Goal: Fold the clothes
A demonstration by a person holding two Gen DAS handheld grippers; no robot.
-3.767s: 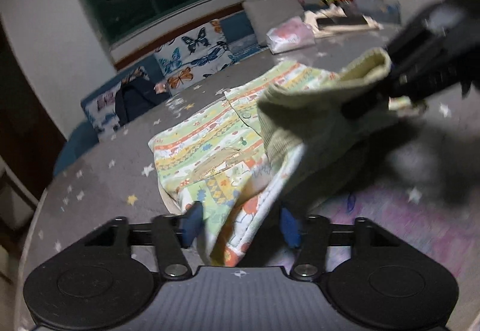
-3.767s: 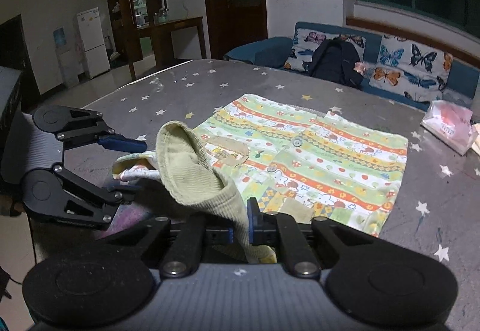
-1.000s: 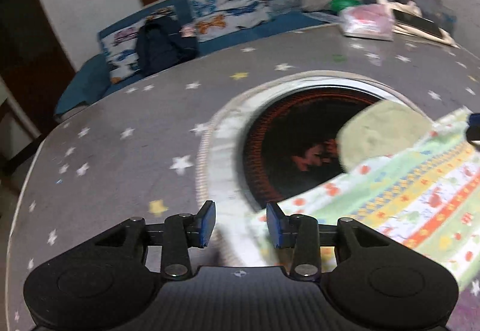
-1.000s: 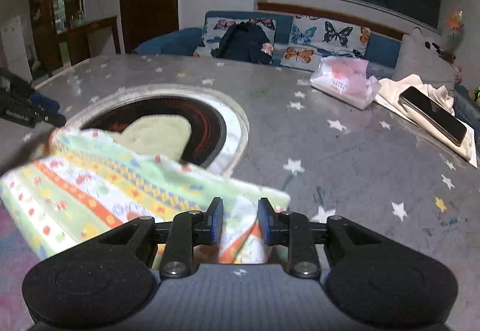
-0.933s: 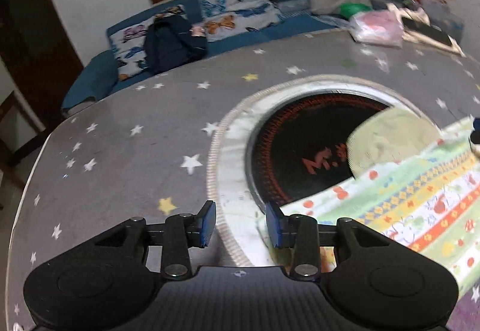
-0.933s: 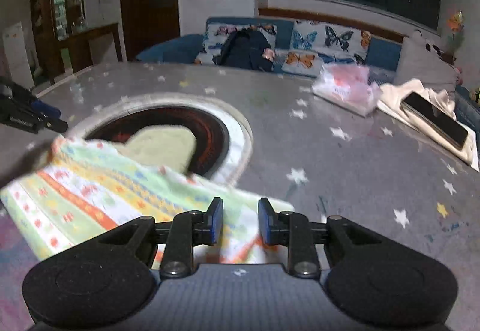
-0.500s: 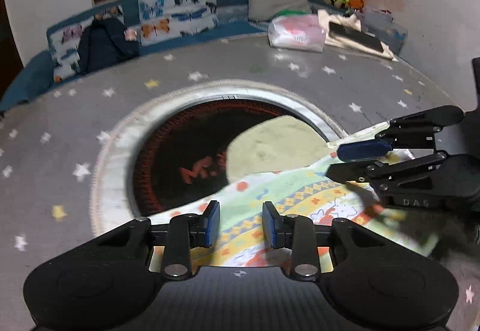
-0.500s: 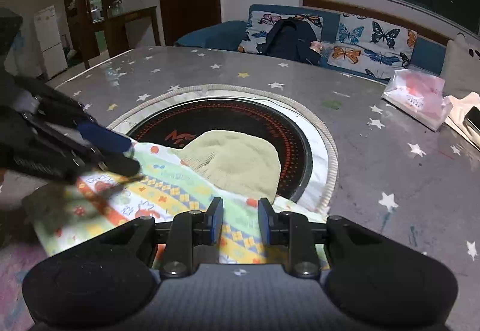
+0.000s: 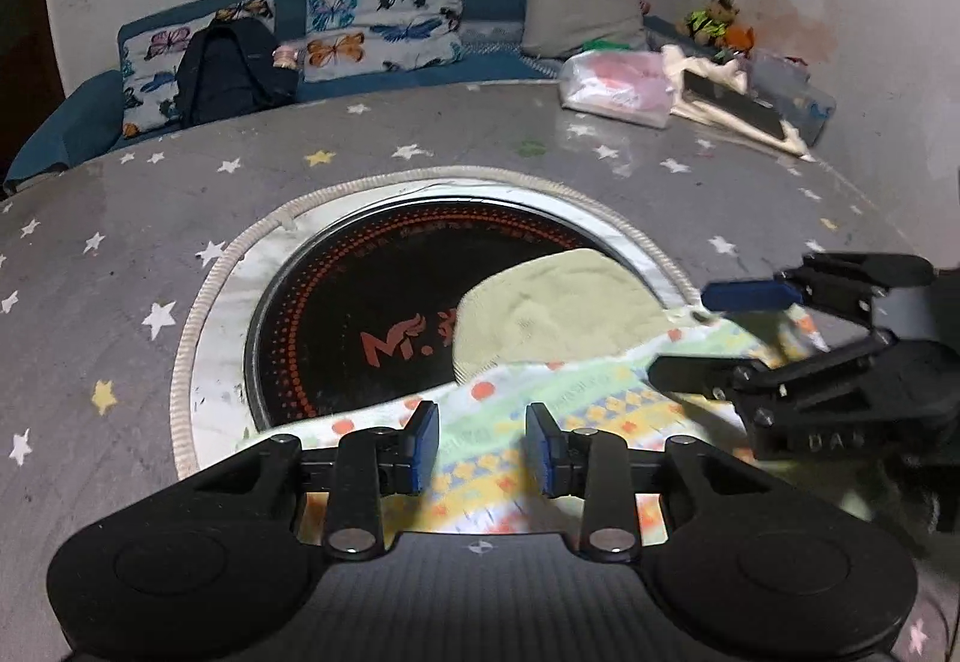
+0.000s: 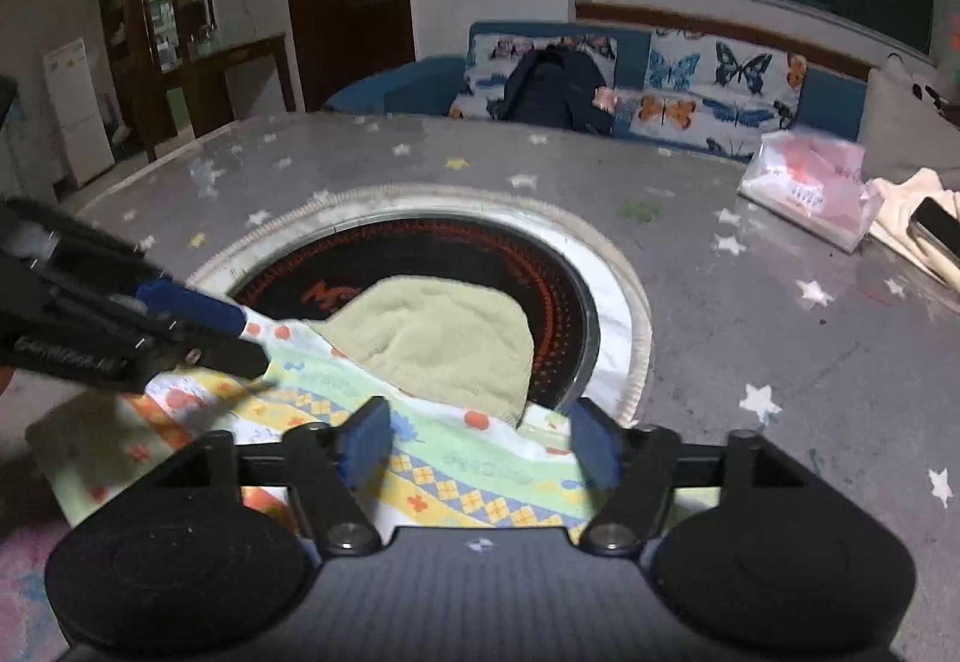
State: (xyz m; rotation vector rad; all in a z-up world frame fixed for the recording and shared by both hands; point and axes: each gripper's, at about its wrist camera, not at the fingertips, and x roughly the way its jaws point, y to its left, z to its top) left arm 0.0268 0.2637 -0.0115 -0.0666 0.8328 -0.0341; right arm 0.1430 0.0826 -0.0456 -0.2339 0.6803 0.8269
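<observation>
garment: patterned baby garment (image 10: 456,458) lies folded flat on the surface (image 10: 780,362), its green hood (image 10: 444,338) over the black hob disc (image 9: 360,302).
left tool: left tool (image 9: 482,443) jaws moderately apart, over the cloth edge, gripping nothing.
right tool: right tool (image 10: 480,437) jaws wide apart, nothing held.
step (judgement): fold just laid; next grab likely the hood or a side edge.
how: bring both tools down low and level, pinch all layers near the corners, lift little so the stack doesn't slide.
unclear: near edge of the garment hidden under both tool bodies; layer count unreadable; motion blur at its left corner.
</observation>
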